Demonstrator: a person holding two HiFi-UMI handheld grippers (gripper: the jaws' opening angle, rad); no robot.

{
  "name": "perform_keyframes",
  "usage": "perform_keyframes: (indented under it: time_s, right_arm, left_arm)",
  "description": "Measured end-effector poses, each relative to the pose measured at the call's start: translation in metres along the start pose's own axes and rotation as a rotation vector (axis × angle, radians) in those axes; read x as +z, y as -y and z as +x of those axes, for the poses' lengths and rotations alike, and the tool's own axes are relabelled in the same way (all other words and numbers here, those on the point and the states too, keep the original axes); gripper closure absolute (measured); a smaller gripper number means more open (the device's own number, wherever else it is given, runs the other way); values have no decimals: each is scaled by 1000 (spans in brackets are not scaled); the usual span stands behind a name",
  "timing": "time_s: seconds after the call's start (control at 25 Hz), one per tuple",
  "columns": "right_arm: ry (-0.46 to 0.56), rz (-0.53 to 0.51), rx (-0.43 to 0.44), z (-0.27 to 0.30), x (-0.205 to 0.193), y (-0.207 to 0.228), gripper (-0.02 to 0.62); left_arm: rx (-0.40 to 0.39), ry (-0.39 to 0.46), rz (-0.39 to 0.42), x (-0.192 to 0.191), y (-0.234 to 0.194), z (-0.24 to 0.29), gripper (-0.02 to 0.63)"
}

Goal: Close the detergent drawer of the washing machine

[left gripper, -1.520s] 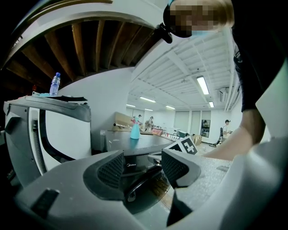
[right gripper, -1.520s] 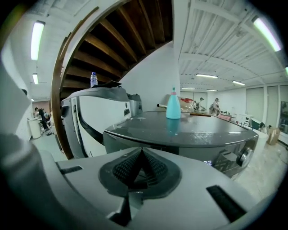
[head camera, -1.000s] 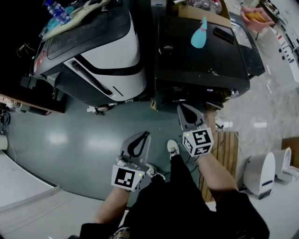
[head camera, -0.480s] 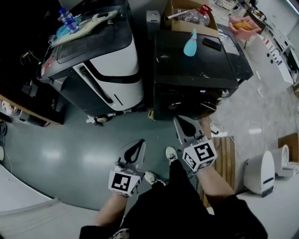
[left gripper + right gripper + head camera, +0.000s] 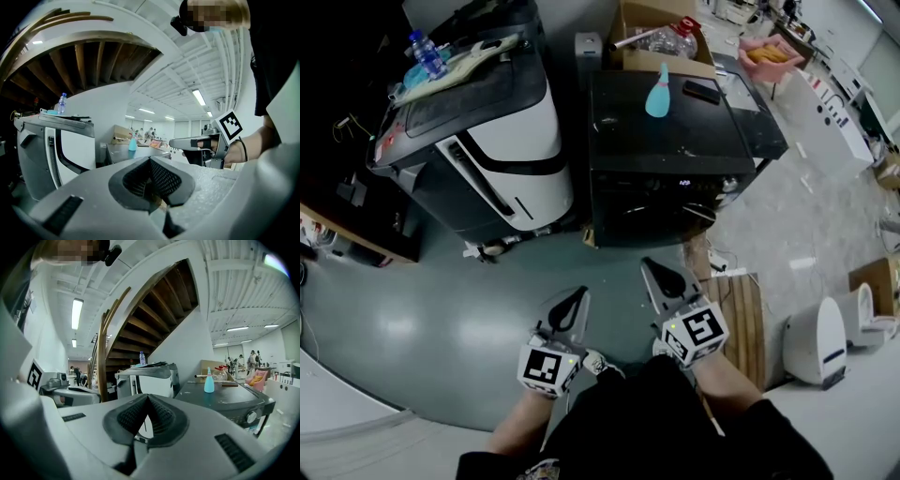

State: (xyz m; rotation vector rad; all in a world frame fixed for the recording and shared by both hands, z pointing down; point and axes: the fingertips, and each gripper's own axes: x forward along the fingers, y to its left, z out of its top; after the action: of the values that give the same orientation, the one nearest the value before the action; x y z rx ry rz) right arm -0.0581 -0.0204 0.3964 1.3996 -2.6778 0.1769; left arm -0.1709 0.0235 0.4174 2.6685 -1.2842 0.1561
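No word, brand or number can be read anywhere; the marker cube (image 5: 546, 366) on the left gripper (image 5: 578, 294) and the one on the right gripper (image 5: 650, 267) bear only black-and-white square patterns, no letters; the small lit display (image 5: 684, 184) on the black washing machine (image 5: 675, 122) is too small to read; likewise the water bottle (image 5: 419, 47) label.

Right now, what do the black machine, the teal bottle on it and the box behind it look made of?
Black machine: probably painted metal or plastic, smooth with a dull sheen. Teal bottle: likely plastic, smooth, one even colour. Box: cardboard, matte brown, open flaps.
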Motion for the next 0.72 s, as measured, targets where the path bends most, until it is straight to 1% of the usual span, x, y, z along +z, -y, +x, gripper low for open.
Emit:
perform_keyframes:
  time_s: [0.12,0.24,0.32,0.48,0.64,0.72]
  right_arm:
    - [8,-18,15,-16,0,12,598]
    - [8,-14,34,-31,1,28,598]
    - [-10,0,43,-44,0,42,598]
    - [-28,21,56,-71,-4,76,598]
    - [6,-8,91,-98,-6,106,598]
    - [-7,3,97,-113,-8,116,598]
  left_arm:
    - [2,38,20,10,17,10,603]
    - [20,22,21,11,37,21,603]
    - [33,14,14,11,56,31,603]
    - [43,19,6,10,96,59,603]
    - [48,12,-15,11,139,82,603]
    - [53,14,-8,11,158,89,603]
